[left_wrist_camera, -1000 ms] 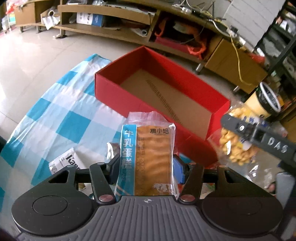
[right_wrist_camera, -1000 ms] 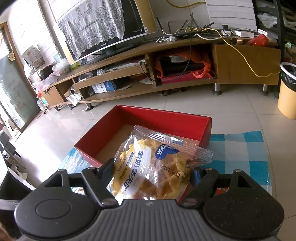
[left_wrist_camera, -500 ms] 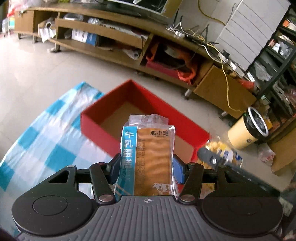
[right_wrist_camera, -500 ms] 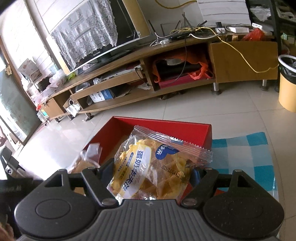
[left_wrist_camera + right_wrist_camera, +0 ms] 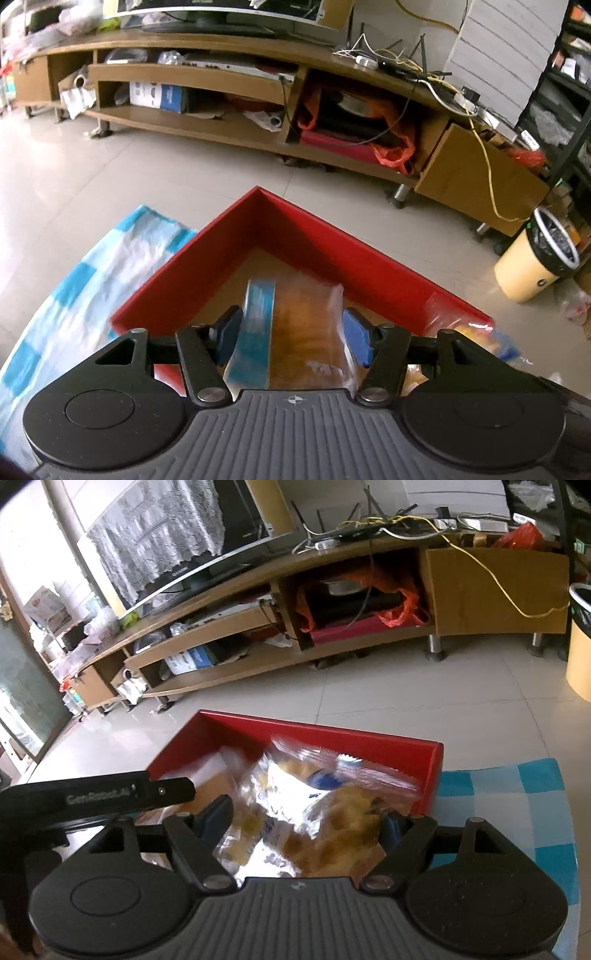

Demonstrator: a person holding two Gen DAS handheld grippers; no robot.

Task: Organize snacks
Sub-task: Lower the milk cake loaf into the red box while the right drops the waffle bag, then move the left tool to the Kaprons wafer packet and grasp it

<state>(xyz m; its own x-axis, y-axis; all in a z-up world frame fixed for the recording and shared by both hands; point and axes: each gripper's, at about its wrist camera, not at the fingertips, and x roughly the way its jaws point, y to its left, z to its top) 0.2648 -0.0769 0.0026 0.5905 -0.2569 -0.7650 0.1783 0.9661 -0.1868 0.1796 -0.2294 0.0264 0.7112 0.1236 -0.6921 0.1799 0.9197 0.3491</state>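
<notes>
— While the left gripper clamps the blue-and-orange cake packet, which way does it point?
— Lengthwise, straight ahead into the red cardboard box, at the checked table's edge.
— And the right gripper?
— Closed on the clear yellow snack bag over that box; print blurred. "GenRobot.AI" reads on the black finger.

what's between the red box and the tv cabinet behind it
Only bare tiled floor lies between the red box and the wooden TV cabinet; both wrist views show that stretch with nothing on it.
</notes>
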